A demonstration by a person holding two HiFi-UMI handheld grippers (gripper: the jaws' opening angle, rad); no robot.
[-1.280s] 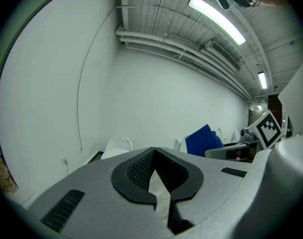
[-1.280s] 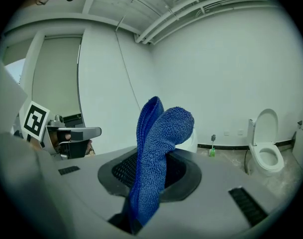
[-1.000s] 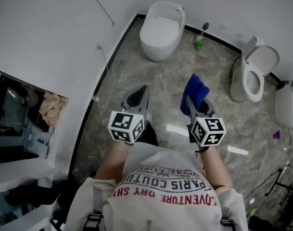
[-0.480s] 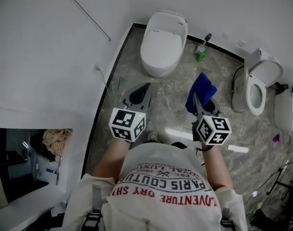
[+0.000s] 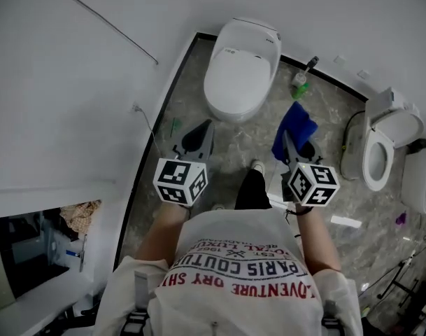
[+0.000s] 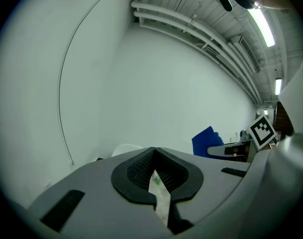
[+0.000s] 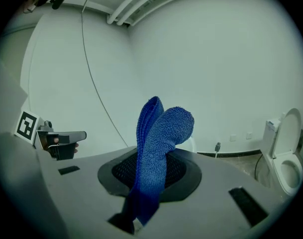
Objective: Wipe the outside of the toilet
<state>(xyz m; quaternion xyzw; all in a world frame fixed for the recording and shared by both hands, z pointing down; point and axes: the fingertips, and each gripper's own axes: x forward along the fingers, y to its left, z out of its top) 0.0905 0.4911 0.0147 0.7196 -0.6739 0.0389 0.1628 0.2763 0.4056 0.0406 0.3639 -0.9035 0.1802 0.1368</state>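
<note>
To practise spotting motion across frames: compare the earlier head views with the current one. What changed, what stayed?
The person has stepped toward the closed-lid toilet, which now lies nearer the grippers; a shoe has come forward. Nothing was grasped or released. Unchanged: the right gripper stays shut on the blue cloth, the left gripper shut and empty.

Even, cool overhead light from a ceiling strip lamp (image 6: 263,26); fisheye warping, dark vignetted corners.
</note>
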